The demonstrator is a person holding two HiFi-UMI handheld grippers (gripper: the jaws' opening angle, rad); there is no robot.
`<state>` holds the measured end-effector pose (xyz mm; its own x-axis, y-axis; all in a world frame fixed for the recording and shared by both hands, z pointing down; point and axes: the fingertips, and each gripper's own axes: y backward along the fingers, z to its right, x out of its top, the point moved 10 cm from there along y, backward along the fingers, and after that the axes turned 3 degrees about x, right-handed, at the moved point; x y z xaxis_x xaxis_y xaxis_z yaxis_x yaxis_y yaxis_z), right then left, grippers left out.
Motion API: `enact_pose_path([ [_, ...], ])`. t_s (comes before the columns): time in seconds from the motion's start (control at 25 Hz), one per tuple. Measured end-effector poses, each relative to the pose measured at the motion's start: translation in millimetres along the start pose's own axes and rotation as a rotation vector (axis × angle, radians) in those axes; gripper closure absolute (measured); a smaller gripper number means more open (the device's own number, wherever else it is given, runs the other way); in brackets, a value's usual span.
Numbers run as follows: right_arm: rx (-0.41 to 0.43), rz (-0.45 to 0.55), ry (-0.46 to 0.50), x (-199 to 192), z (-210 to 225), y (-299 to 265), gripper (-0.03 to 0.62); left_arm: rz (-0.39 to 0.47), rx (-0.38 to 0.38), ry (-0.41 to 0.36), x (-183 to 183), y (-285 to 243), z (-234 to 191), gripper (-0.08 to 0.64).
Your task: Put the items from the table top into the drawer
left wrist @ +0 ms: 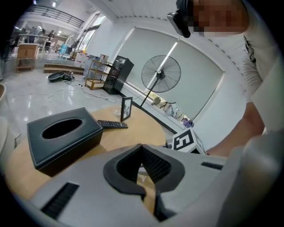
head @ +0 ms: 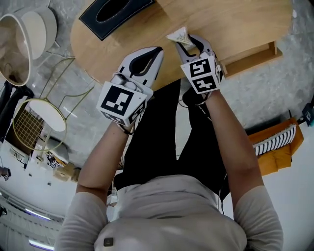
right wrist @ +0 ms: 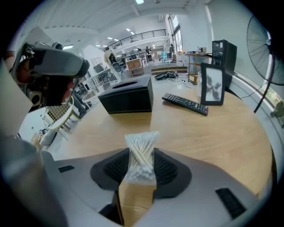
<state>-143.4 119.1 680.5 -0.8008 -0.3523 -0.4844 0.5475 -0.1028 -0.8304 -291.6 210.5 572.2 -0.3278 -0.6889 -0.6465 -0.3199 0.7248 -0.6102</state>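
A clear bag of cotton swabs (right wrist: 142, 142) stands upright between the pads of my right gripper (right wrist: 142, 151), which is shut on it. In the head view the bag (head: 178, 36) sticks out past the right gripper (head: 189, 44) over the round wooden table (head: 240, 22). A wooden drawer (head: 251, 56) is pulled out at the table's edge just to that gripper's right. My left gripper (head: 151, 54) hovers beside it at the table's near edge; its pads (left wrist: 153, 162) meet with nothing between them. A black tissue box (right wrist: 126, 95), a remote (right wrist: 185, 104) and a photo frame (right wrist: 212, 84) rest on the table.
The tissue box (head: 115, 12) lies at the table's far left. A gold wire stand (head: 39, 117) and a white round container (head: 27, 37) stand on the floor to the left. An orange object (head: 277, 147) lies at the right. A floor fan (left wrist: 160, 74) stands beyond the table.
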Motion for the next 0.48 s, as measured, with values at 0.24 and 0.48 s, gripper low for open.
enact_pose_path([
  [0.24,-0.075,0.097,-0.090,1,23,56,0.423,-0.004,-0.085,-0.115,37,-19,37,0.551],
  [0.48,-0.151,0.152,-0.196,-30,55,111,0.425,-0.009,-0.136,-0.181,63,-48,88,0.551],
])
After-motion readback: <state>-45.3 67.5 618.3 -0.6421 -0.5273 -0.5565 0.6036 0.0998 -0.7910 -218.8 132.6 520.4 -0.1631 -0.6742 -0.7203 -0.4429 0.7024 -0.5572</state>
